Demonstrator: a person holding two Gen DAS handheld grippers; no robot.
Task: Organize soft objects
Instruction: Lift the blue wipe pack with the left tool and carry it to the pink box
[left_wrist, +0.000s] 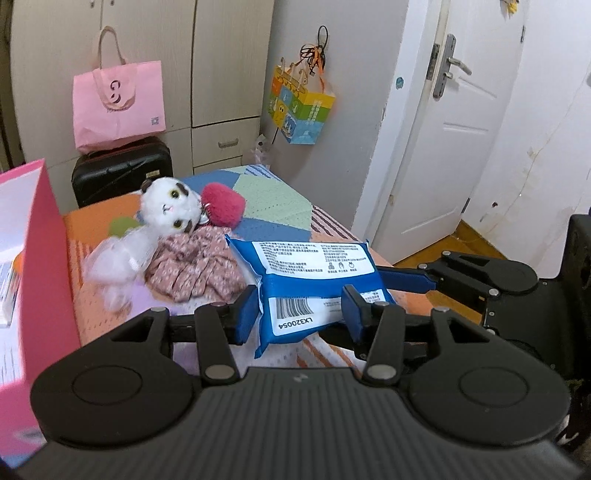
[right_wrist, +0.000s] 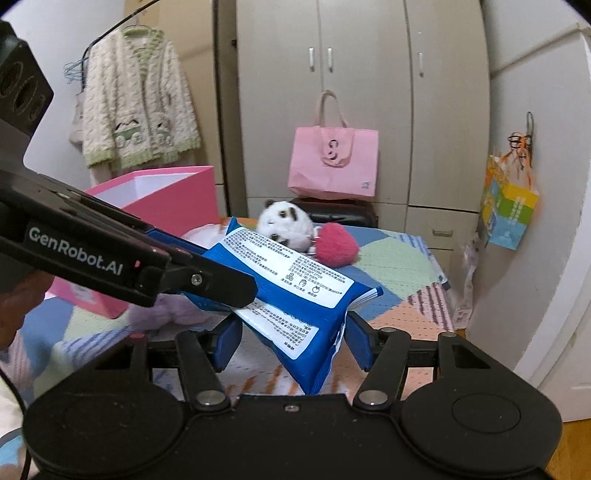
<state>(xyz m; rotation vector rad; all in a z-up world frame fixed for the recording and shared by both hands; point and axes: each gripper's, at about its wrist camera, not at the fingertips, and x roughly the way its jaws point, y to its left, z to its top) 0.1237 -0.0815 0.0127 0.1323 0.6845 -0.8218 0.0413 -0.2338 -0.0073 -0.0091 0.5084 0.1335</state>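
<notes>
A blue and white tissue pack (left_wrist: 314, 284) is held above the patchwork table (left_wrist: 280, 206). My left gripper (left_wrist: 301, 314) is shut on its near end, pads pressed on both sides. My right gripper (right_wrist: 291, 343) also holds the same pack (right_wrist: 295, 295) from the other end; its fingers (left_wrist: 406, 278) show at the right of the left wrist view. Behind lie a white plush cat (left_wrist: 168, 208), a red fluffy ball (left_wrist: 223, 203) and a pink floral cloth (left_wrist: 195, 266). An open pink box (right_wrist: 166, 199) stands at the left.
A pink tote bag (left_wrist: 118, 103) sits on a black suitcase (left_wrist: 122, 171) by the wardrobe. A colourful bag (left_wrist: 301, 105) hangs on the wall. A white door (left_wrist: 443, 122) is at the right. A knitted cardigan (right_wrist: 136, 107) hangs at the left.
</notes>
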